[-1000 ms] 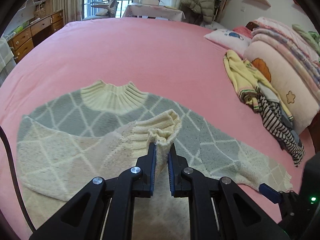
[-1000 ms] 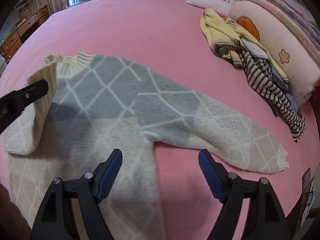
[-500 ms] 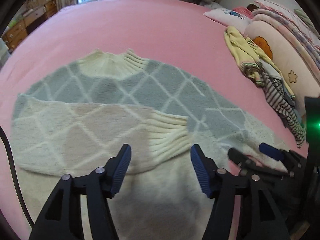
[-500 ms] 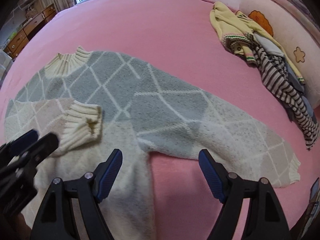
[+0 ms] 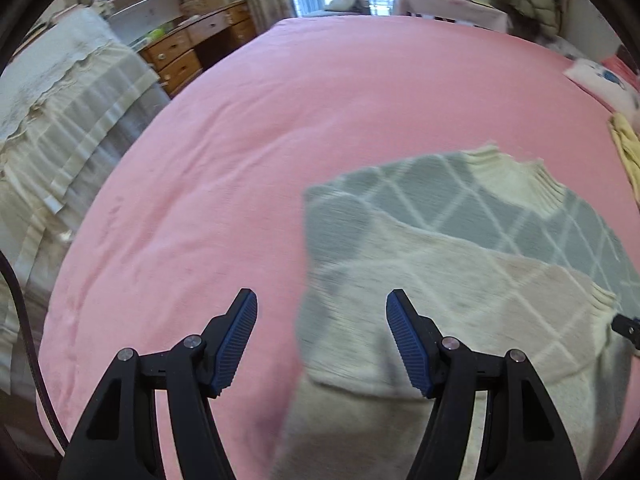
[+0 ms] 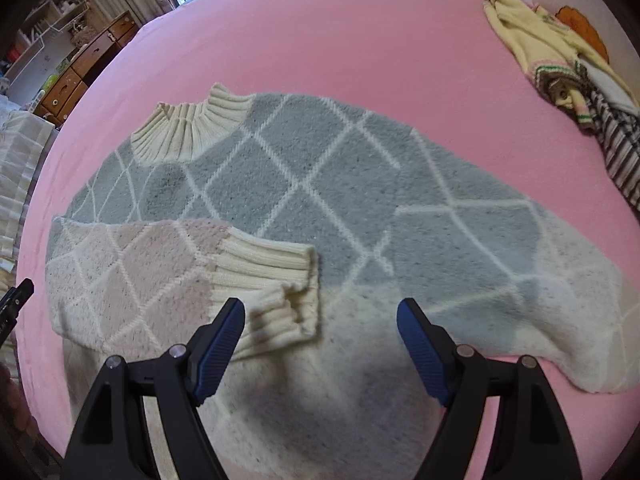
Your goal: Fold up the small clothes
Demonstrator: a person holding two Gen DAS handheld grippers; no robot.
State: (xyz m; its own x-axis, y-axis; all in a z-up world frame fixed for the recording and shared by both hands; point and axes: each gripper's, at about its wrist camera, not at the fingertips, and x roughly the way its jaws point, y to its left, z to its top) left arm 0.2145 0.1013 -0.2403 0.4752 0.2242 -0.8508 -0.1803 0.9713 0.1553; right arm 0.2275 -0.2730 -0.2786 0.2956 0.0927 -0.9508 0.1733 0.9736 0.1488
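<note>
Both my left gripper (image 5: pixel 322 336) and right gripper (image 6: pixel 320 346) hang apart, holding nothing. Sweater (image 6: pixel 320 208) lies flat mid-bed, left sleeve (image 6: pixel 180 276) folded across the chest, right sleeve (image 6: pixel 520 260) outstretched. Risk: dragging the right sleeve could shift the loose folded cuff. Pink bedspread (image 5: pixel 280 140) open far and left; clothes pile (image 6: pixel 560 72) crowds far right.

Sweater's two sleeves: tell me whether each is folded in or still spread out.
One folded, one spread. The left sleeve lies across the sweater chest, its ribbed cuff near the middle. The right sleeve stretches out over the pink bedsheet.
</note>
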